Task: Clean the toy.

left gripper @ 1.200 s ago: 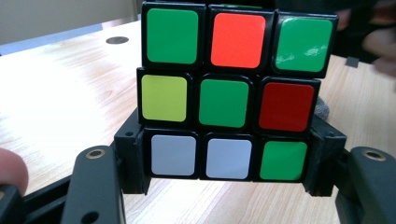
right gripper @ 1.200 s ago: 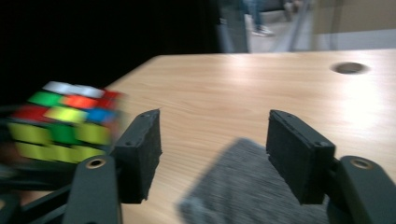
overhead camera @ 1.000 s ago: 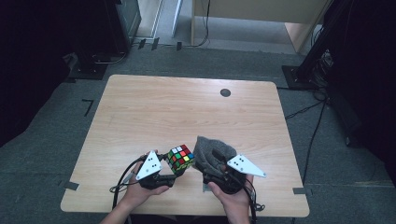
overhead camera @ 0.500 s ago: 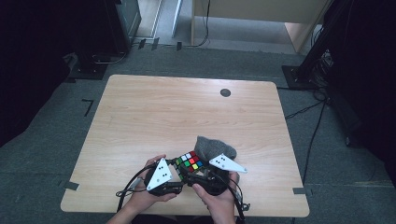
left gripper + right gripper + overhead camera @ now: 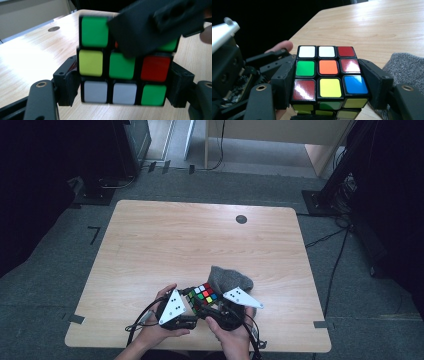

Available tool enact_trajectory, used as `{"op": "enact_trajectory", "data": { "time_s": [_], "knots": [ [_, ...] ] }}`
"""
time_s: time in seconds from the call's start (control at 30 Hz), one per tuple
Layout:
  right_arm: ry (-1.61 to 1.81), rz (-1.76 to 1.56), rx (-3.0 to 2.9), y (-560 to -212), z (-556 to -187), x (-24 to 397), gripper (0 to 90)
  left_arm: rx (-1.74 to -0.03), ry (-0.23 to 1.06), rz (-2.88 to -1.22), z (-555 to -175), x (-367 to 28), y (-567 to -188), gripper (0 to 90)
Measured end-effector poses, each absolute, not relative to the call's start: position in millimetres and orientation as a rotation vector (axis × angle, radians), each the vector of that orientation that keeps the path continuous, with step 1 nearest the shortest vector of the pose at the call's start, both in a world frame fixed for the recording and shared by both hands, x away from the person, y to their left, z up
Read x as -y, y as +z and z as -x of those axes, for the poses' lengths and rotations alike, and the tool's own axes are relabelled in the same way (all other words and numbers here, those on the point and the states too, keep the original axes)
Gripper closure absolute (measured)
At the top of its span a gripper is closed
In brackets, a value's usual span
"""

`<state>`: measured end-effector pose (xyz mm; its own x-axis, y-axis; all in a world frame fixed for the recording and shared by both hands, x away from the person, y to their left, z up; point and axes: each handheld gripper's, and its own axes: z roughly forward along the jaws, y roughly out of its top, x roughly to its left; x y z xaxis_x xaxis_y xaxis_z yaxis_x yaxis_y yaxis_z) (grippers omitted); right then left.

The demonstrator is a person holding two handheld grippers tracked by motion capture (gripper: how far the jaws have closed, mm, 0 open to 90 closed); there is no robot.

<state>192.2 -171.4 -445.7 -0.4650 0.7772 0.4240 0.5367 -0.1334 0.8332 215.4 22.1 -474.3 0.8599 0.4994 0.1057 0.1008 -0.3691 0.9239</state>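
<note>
Between both grippers at the worktop's (image 5: 150, 240) near edge: puzzle cube (image 5: 204, 294). Left gripper (image 5: 122, 92), jaws just opened wider, flanks the cube's lower layer; whether its pads press cannot be told. Right gripper (image 5: 329, 87), jaws closing, clamps the cube. Grey cloth (image 5: 227, 279) just beyond the right gripper

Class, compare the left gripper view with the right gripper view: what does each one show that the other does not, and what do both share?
Left gripper view alone: the round dark disc set in the tabletop, and a cube face of mostly green stickers, with the other gripper's black body across its top. Right gripper view alone: the grey cloth, a fingertip, and a cube face with an orange centre. Both share the puzzle cube between black jaws and the wooden table.
</note>
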Motion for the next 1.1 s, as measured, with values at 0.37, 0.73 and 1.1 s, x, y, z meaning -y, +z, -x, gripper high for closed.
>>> {"op": "enact_trajectory", "data": {
  "time_s": [0.37,0.73,1.1],
  "knots": [
    [1.631,-1.490,-1.939,-449,-192,167,34.3,-0.444,0.429,-1.923,-216,-22,-469,30.4],
    [1.733,-1.436,-1.914,-443,-195,175,27.7,-0.460,0.424,-1.921,-219,-26,-470,33.9],
    [1.755,-1.403,-1.785,-449,-191,202,28.0,-0.735,0.290,-1.743,-251,-65,-461,33.9]
  ]
}}
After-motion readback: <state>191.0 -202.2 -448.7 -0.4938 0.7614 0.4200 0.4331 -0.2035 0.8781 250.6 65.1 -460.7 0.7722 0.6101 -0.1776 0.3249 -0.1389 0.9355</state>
